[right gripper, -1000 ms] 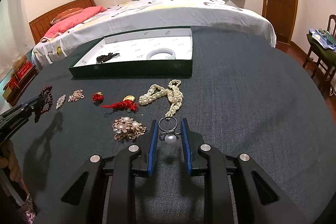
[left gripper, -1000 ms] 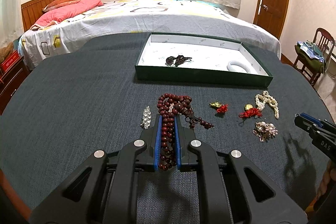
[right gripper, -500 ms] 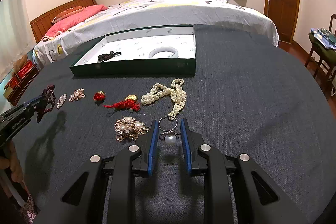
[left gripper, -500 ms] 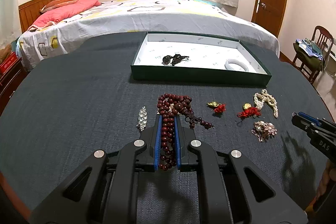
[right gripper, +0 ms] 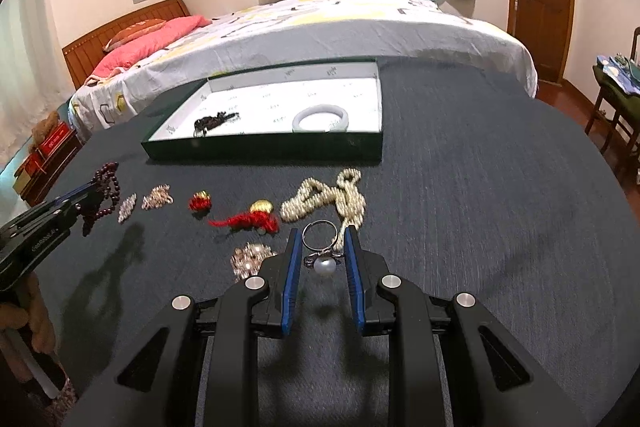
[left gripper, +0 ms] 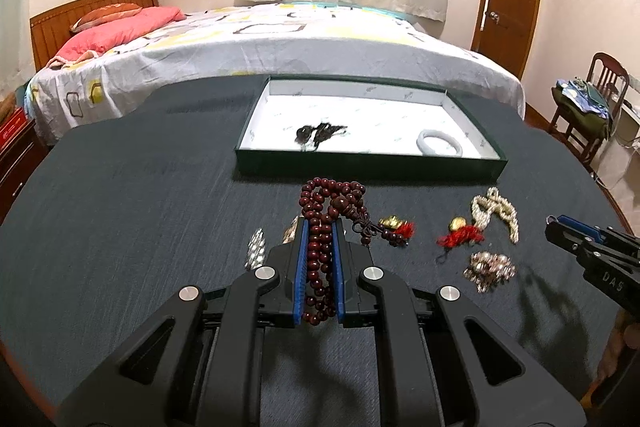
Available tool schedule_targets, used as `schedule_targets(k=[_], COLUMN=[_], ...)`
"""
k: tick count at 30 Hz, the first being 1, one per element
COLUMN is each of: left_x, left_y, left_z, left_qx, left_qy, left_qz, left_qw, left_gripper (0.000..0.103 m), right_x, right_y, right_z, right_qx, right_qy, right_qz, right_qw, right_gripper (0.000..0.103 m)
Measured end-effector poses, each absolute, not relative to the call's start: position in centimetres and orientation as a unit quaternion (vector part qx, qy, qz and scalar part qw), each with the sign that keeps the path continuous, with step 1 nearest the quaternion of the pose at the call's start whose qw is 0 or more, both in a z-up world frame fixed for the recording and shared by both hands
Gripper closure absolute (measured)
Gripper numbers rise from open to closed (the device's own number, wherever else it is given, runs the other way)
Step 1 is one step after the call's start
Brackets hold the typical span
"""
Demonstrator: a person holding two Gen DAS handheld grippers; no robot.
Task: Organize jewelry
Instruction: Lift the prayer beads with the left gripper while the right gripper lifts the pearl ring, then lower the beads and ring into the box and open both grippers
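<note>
While my left gripper (left gripper: pixel 320 227) is clenching the dark red bead necklace (left gripper: pixel 320 255) above the table, my right gripper (right gripper: pixel 319 233) is pinching the pearl ring (right gripper: pixel 320 251); I am lifting both gently toward the green tray (left gripper: pixel 360 167).

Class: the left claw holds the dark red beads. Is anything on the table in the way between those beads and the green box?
Nothing visible. The left claw is shut on the beads, and only bare dark cloth lies between them and the box. The other jewelry sits off to the sides.
</note>
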State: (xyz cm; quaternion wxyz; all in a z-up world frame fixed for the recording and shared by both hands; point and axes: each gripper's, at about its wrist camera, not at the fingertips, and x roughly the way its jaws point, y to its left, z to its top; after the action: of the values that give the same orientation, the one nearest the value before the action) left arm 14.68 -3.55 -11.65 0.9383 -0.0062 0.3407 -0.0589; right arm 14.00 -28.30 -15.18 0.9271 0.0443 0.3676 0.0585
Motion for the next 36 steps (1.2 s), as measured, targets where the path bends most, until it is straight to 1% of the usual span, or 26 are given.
schedule_targets(k=[8, 14, 19, 28, 36], left_x=[17.7, 21.2, 24.9, 33.2, 39.0], left_y=[-5.0, -6.4, -7.7, -9.0, -9.5], left_z=[-9.6, -8.1, -7.5, -8.8, -11.4], left_qx=[-0.004, 0.004, 0.014, 0.006, 0.003], left_qy=[0.311, 0.291, 0.279, 0.304, 0.356], left_qz=[-0.079, -0.089, -0.094, -0.096, -0.091], left_qw=[0.947, 0.953, 0.955, 0.948, 0.930], left_gripper=[0.092, 0.092, 0.092, 0.092, 0.092], right_x=[17.2, 21.8, 26.0, 34.2, 39.6], right_y=[-27.6, -27.1, -27.2, -27.8, -27.9], right_z=[-12.5, -10.4, -10.1, -11.9, -14.3], right_qx=[0.041, 0.040, 0.048, 0.049, 0.049], right_qy=[0.335, 0.307, 0.304, 0.326, 0.369], right_qz=[0.072, 0.079, 0.078, 0.063, 0.059], right_qw=[0.939, 0.948, 0.948, 0.942, 0.926], right_gripper=[0.081, 0.081, 0.081, 0.081, 0.081])
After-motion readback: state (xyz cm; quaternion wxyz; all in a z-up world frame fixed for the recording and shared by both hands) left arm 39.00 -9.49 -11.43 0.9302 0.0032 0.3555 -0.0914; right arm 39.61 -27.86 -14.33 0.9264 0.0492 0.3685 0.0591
